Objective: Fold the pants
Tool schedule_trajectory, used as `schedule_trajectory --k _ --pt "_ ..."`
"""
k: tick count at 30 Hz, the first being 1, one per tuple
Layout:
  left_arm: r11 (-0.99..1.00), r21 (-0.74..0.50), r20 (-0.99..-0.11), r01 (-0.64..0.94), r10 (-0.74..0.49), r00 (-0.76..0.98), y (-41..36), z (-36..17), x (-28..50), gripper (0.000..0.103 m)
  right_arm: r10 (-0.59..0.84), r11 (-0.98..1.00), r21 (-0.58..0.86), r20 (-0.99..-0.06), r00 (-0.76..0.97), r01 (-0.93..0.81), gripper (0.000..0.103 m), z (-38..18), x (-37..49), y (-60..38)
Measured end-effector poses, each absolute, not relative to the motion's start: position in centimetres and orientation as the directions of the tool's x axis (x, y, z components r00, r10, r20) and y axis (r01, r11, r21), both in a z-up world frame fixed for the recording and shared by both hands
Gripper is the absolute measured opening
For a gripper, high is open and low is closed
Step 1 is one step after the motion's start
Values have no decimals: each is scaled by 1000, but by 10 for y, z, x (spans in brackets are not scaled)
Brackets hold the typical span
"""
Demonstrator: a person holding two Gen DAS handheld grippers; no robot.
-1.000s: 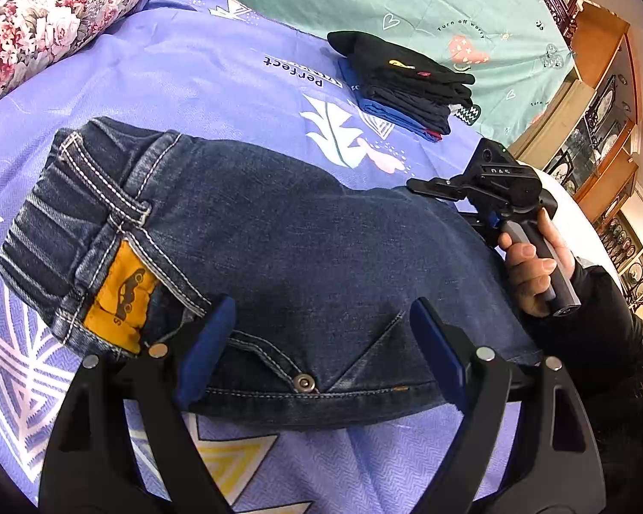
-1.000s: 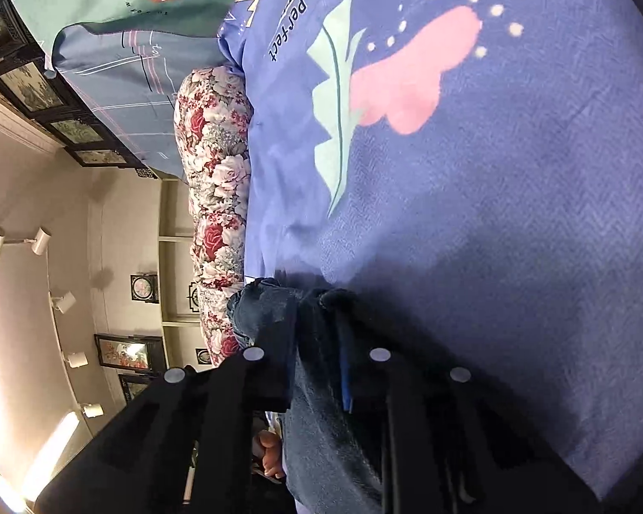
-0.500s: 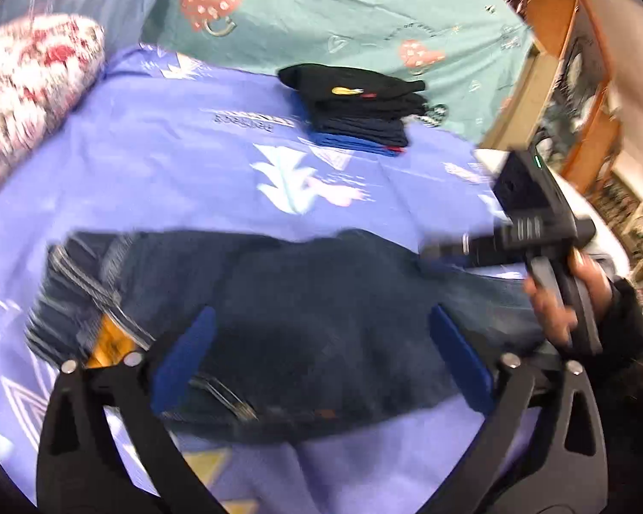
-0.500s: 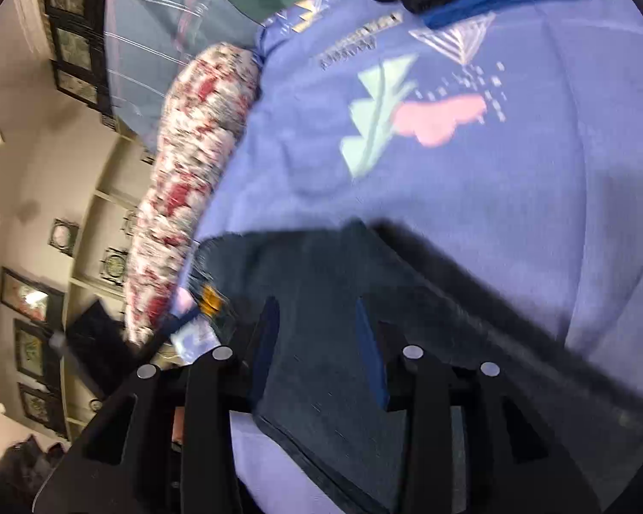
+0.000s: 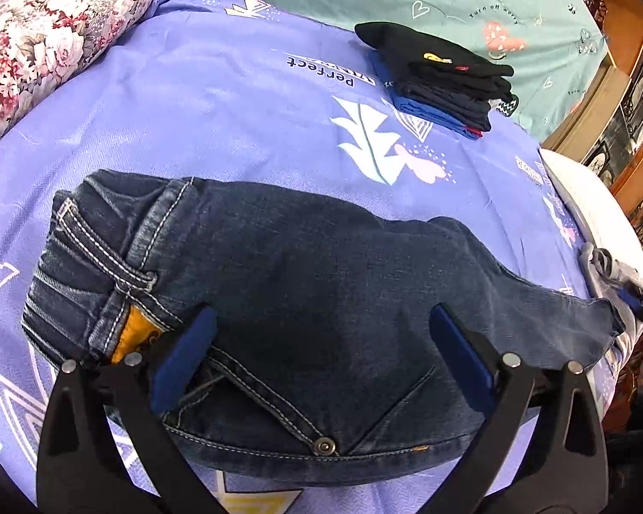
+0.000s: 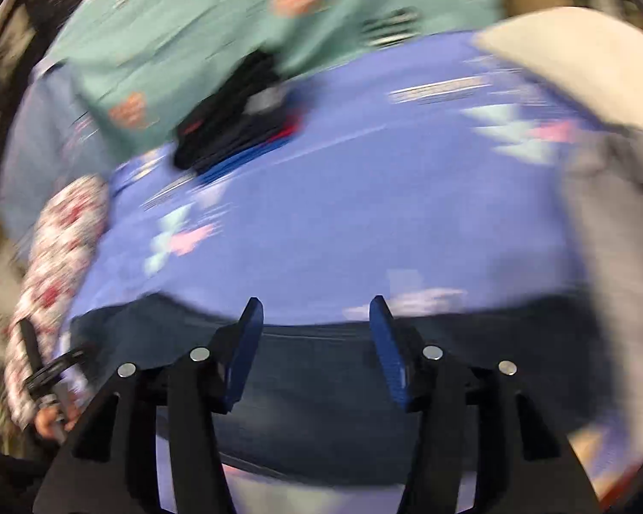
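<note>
Dark blue jeans [image 5: 304, 300] lie folded on the purple bedsheet [image 5: 218, 103], waistband and yellow patch to the left, leg end to the right. My left gripper [image 5: 321, 355] is open and empty just above the jeans' near edge. In the blurred right wrist view my right gripper [image 6: 317, 342] is open and empty over the jeans [image 6: 321, 402]. The right gripper's tip shows at the far right edge of the left wrist view [image 5: 638, 300], beside the leg end.
A stack of folded dark clothes [image 5: 441, 81] sits at the back of the bed. A floral pillow [image 5: 43, 38] lies at the left. A teal sheet [image 5: 407, 4] lies behind. A white pillow [image 5: 591, 201] and wooden cabinets [image 5: 630, 98] are at the right.
My right gripper has let go of the jeans' leg, opened, and swung away to the right. The folded jeans now lie flat. My left gripper stays open over them.
</note>
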State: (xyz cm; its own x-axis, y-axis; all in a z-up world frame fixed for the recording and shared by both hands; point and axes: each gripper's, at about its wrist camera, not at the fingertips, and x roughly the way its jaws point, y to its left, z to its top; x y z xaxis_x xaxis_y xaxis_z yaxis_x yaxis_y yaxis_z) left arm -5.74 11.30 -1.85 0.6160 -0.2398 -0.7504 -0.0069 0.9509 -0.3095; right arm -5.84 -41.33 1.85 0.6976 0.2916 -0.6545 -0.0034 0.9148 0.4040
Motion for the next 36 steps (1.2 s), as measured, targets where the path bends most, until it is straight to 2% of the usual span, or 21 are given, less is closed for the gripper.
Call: schedule_trajectory --k 1,3,7,9,11,18,22,24,26,27,28,29,30,31,36 --pt "951 -308 -751 -7 -238 616 113 -20 -57 101 217 911 400 -673 707 101 53 18 -78 -450" --pt "953 -304 -752 -7 -235 616 112 -20 -57 101 163 882 417 -708 687 219 54 11 -101 -490" --pt "952 -306 -750 -6 -237 618 112 -20 -57 101 278 771 556 -733 621 310 61 -14 -132 -515" --pt "951 -308 -748 -5 -239 619 112 -20 -57 101 317 740 592 -725 611 318 72 -23 -135 -518" --pt "949 -314 -744 -3 -244 622 114 -20 -58 101 336 713 612 -727 599 342 72 -34 -129 -516" --pt "941 -337 -730 -9 -256 633 117 -20 -62 101 277 752 509 -820 500 418 73 -44 -109 -503" --pt "940 -342 -728 -8 -260 635 118 -20 -62 101 245 743 502 -819 518 442 73 -51 -100 -511" --pt "938 -347 -724 -4 -266 636 119 -20 -63 101 222 726 514 -804 551 458 86 -51 -99 -508" --pt "933 -360 -718 -2 -276 640 121 -20 -64 101 163 761 464 -813 559 452 86 -51 -96 -498" --pt "930 -367 -714 -2 -281 641 122 -20 -64 101 136 782 440 -811 569 441 82 -51 -95 -492" --pt "927 -374 -710 -1 -286 643 123 -20 -65 101 109 802 418 -805 584 426 74 -52 -99 -486" --pt "925 -379 -707 0 -290 645 124 -20 -65 101 115 808 428 -789 604 405 52 -53 -101 -484" --pt "924 -381 -706 1 -292 646 124 -20 -66 101 100 810 424 -781 616 406 39 -53 -105 -485" --pt "924 -382 -705 1 -293 646 124 -20 -65 101 137 793 475 -749 648 381 34 -56 -107 -491" --pt "918 -396 -696 9 -307 649 126 -19 -66 101 233 758 576 -676 699 305 36 -71 -104 -499"
